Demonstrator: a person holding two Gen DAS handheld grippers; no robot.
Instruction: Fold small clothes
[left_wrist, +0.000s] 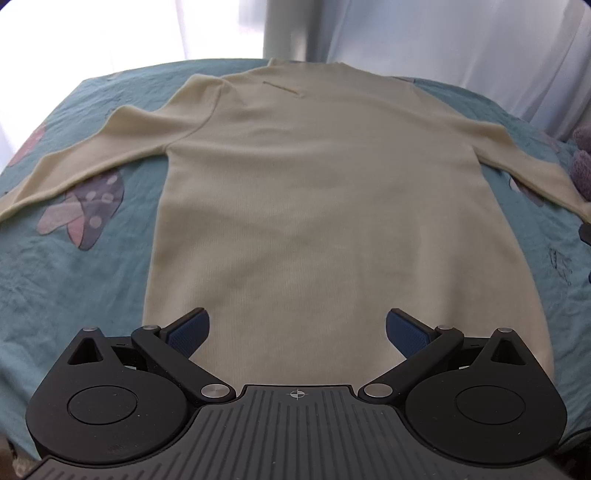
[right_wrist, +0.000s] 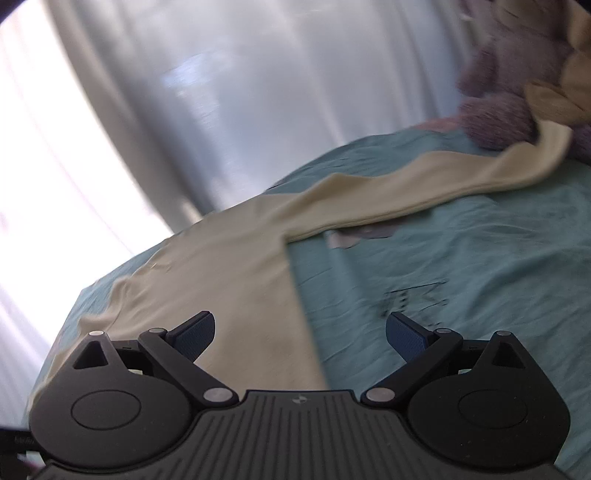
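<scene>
A bed covered by a teal sheet (left_wrist: 74, 266) fills both views, and it appears to have been chosen as a broad, soft surface on which a garment can be spread out fully. Pale curtains (right_wrist: 229, 92) are seen across the top of both frames.

A cream long-sleeved top (left_wrist: 295, 192) is laid flat across the centre of the left wrist view, with the neckline at the upper middle, the hem at the lower middle and one sleeve run out toward each side edge. It is judged to have been spread this way so that the sleeves can be folded inward first; no fold is seen yet. In the right wrist view, which is blurred, the body of the top occupies the lower left and one sleeve (right_wrist: 424, 188) is stretched to the upper right, where its cuff lies against a purple plush toy (right_wrist: 495, 122).

The left gripper (left_wrist: 297, 330) is held over the hem, jaws spread wide with nothing between them, presumably for a grasp at the bottom edge. The right gripper (right_wrist: 300, 332) is likewise held with jaws apart and empty, placed astride the top's side edge at lower centre.
</scene>
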